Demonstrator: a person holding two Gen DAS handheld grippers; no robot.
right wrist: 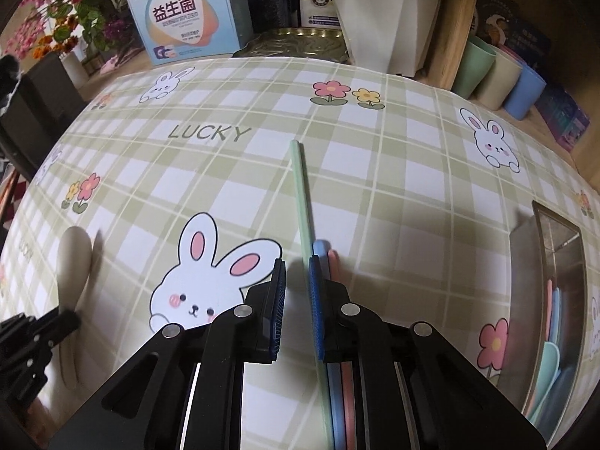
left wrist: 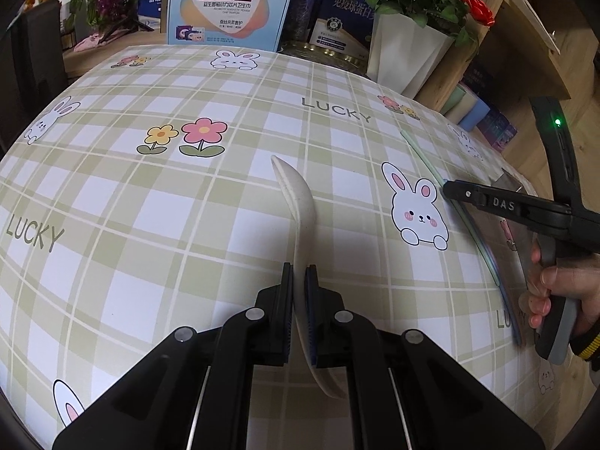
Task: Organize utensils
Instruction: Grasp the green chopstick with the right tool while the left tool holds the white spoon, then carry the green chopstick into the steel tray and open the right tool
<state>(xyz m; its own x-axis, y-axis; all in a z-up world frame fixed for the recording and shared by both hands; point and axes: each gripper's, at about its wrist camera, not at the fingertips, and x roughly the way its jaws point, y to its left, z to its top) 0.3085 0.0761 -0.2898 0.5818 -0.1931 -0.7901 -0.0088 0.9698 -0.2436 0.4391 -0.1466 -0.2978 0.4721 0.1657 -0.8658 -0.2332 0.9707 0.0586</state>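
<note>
A: What fills the frames?

B: The checked tablecloth (left wrist: 150,206) with rabbits and flowers takes up most of both views; behind it, at the top, stand a pale blue box (left wrist: 228,3) and a white pot of red roses (left wrist: 408,56); in the right wrist view a steel tray (right wrist: 525,262) sits at the right edge with coloured utensils inside.

A: And the grippers?

B: The left gripper (left wrist: 299,277) at lower centre is clamped on a cream spoon (left wrist: 300,202), whose handle rises toward mid-frame; the right gripper (right wrist: 296,292) stands with a narrow gap between its pads; a green chopstick (right wrist: 302,187) runs up the cloth from that gap, hard against the right-hand pad; whether it is pinched, I cannot tell.

A: Anything smaller?

B: Blue and pink utensils (right wrist: 330,258) lie just beside the chopstick, partly behind that pad.
</note>
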